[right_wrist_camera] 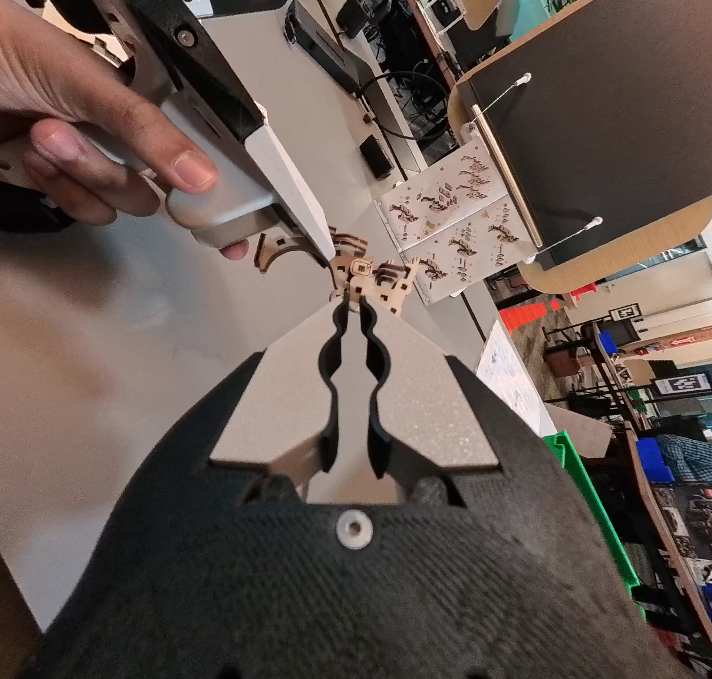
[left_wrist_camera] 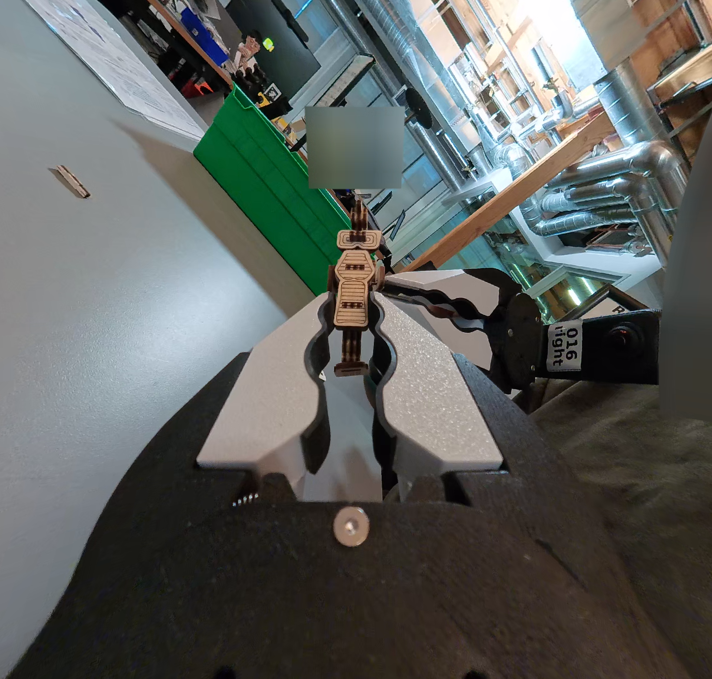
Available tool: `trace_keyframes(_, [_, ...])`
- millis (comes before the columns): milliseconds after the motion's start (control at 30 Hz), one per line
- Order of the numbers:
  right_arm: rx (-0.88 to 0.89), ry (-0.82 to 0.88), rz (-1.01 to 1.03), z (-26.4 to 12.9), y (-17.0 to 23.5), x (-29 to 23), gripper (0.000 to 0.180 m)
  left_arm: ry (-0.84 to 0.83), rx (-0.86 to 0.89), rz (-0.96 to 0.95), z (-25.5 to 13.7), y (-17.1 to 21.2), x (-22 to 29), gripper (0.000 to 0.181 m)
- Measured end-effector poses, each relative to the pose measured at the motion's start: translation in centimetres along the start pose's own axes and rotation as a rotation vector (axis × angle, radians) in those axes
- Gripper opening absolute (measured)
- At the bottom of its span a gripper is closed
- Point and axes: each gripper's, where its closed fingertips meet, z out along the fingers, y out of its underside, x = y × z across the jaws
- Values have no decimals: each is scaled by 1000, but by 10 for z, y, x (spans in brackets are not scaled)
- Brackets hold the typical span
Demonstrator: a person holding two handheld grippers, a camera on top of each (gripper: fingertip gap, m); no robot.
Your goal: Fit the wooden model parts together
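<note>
A pale laser-cut wooden model [left_wrist_camera: 351, 306] with dark burnt edges is held in the air between both grippers. My left gripper [left_wrist_camera: 350, 300] is shut on its flat engraved body, with the narrow end sticking back between the fingers. In the right wrist view the model [right_wrist_camera: 379, 280] shows as a cluster of slotted pieces with a curved piece [right_wrist_camera: 275, 248] to the left. My right gripper [right_wrist_camera: 353, 302] is shut on a lower tab of the model. The left gripper [right_wrist_camera: 327, 253], held by a hand [right_wrist_camera: 96, 120], comes in from the upper left. The right gripper [left_wrist_camera: 385, 284] meets the model from the right.
A grey table [left_wrist_camera: 115, 275] lies below. A green bin [left_wrist_camera: 262, 182] stands at its far edge, also in the right wrist view [right_wrist_camera: 589, 506]. A small wooden piece [left_wrist_camera: 71, 182] and a printed sheet [left_wrist_camera: 108, 51] lie on the table. An instruction sheet [right_wrist_camera: 450, 228] leans near a dark panel [right_wrist_camera: 597, 120]. The grippers are tip to tip, or close to it. The small wooden piece [left_wrist_camera: 71, 182] is about equally far from each gripper, around 20 centimetres.
</note>
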Motion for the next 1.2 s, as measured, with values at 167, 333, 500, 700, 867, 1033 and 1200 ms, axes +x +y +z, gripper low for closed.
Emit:
trace_keyframes(167, [2,-4,9,0,0,0,4,-4,0,-4,0,0,-1,13])
trace_keyframes(333, [23,-28,59,0,1,0,11,-17,19,-61,-1,-3,-6,13])
trace_keyframes(500, [86,-140,331,6,13,3,25,-20,59,-204,-7,-11,-19,13])
trace_keyframes(700, [213,-285,699,4,14,14,32,2,87,-275,-11,-16,-22,13])
trace_keyframes(867, [211,-289,652,5,10,7,32,11,97,-306,-12,-18,-24,13])
trace_keyframes(1033, [195,-265,520,6,4,-3,34,8,78,-306,-10,-15,-24,13])
trace_keyframes(1200, [179,-248,451,8,2,-9,35,-6,32,-283,-6,-8,-23,12])
